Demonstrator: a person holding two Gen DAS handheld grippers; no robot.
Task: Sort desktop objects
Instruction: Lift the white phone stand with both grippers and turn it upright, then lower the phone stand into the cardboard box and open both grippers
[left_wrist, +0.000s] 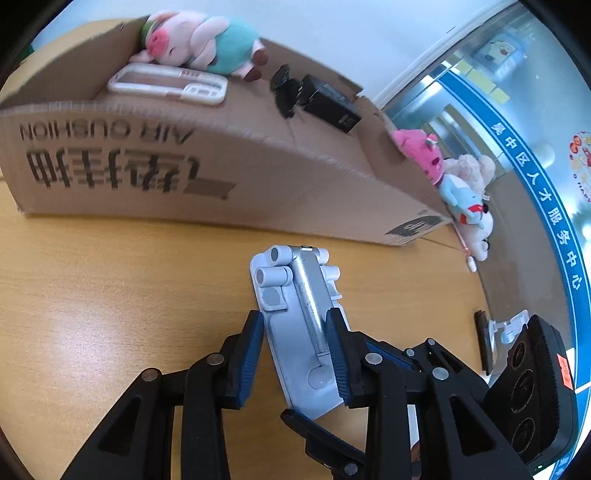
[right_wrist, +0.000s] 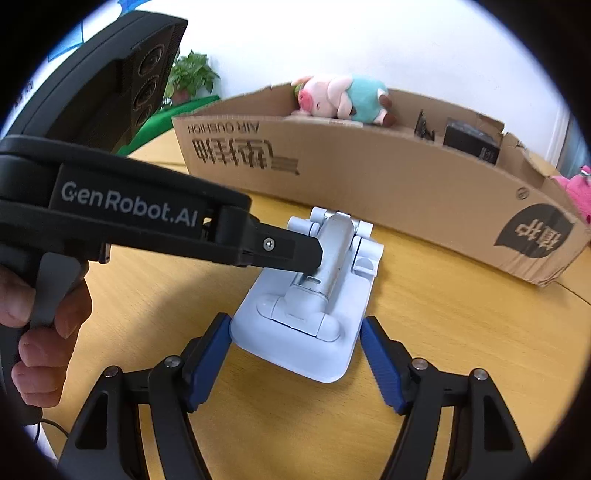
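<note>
Nearest the lens: blue ribbed pads (left_wrist: 251, 354) of left gripper (left_wrist: 295, 354), drawn narrow and pinching phone stand (left_wrist: 295, 314), with the right pad against the metal arm and the left pad at the base's left edge. Right gripper (right_wrist: 295, 354) spread wide, pads flanking the near end of the stand's base, just beside its edges; contact not determinable

Phone stand: pale grey-blue plastic base plate with rounded corners, silver metal arm folded flat along the middle, white cylindrical hinge barrels at both ends. Located on wooden table (left_wrist: 92, 295), between both grippers, just in front of cardboard box (left_wrist: 221, 177)

Surroundings, by size:
- Open cardboard box with inverted black print, lying across the far side of the table
- Plush pig (left_wrist: 199, 40) in teal garment against the box's back wall
- White rectangular frame (left_wrist: 166, 83) just below the pig
- Black box (left_wrist: 330, 103) and black clip-like item (left_wrist: 284, 92) further right
- Pink plush toy (left_wrist: 417, 147) and more soft toys (left_wrist: 469, 192) at the box's right end
- Person's hand (right_wrist: 44, 332) wrapped around the left gripper's handle
- Potted plant (right_wrist: 192, 77) behind the box's left corner

Obstructions: left gripper's finger lying across the stand's arm in the right wrist view; box wall close behind the stand
</note>
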